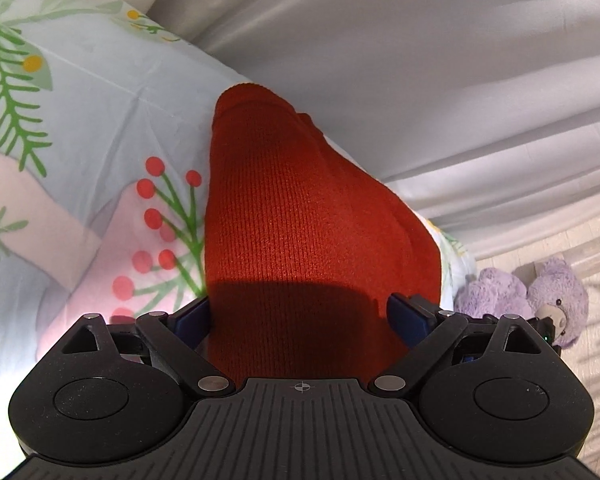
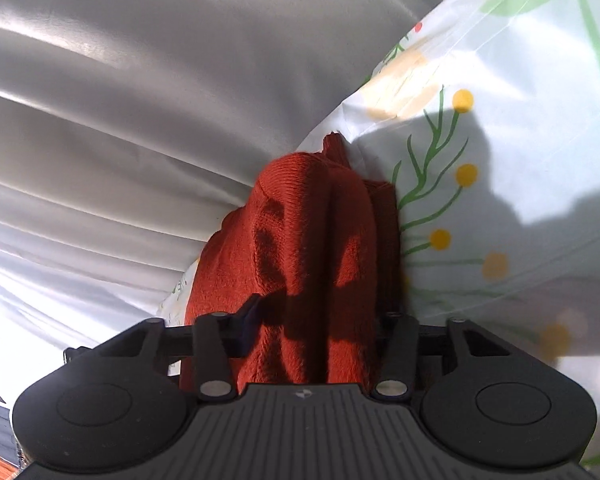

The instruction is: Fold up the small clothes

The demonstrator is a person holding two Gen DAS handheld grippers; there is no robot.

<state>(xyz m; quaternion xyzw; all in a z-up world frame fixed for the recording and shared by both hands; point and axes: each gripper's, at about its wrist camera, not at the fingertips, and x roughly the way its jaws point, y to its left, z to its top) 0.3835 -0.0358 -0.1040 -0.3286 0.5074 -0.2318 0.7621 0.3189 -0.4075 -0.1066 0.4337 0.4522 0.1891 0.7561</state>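
Item: red knit garment (image 1: 300,216), ribbed weave, bunched into soft folds. It lies at the edge of the floral cloth (image 1: 80,100) and runs straight into both of your tongs.

Left tongs (image 1: 299,320): spread wide, one blue pad (image 1: 194,318) at each side of the knit, which fills the whole gap between them. You cannot tell from this view whether the pads press the fabric or only flank it. The tongs' shadow falls across the near part of the garment.

Right tongs (image 2: 318,320): set narrower, with the red knit garment (image 2: 316,248) gathered in upright ridges and packed between the two sides. The left pad (image 2: 250,314) touches the fabric; the right one is hidden behind the folds, so a firm grip is likely but not plainly shown.

Surface: pale cloth printed with green sprigs, red berries, yellow dots and pink patches, creased in straight lines.

Surroundings: a grey-white draped curtain (image 1: 440,80) beyond the cloth's edge. A purple plush bear (image 1: 540,300) lies on the pale plank floor (image 1: 596,380), to the right of the left tongs.

Containers: no entry in either view.
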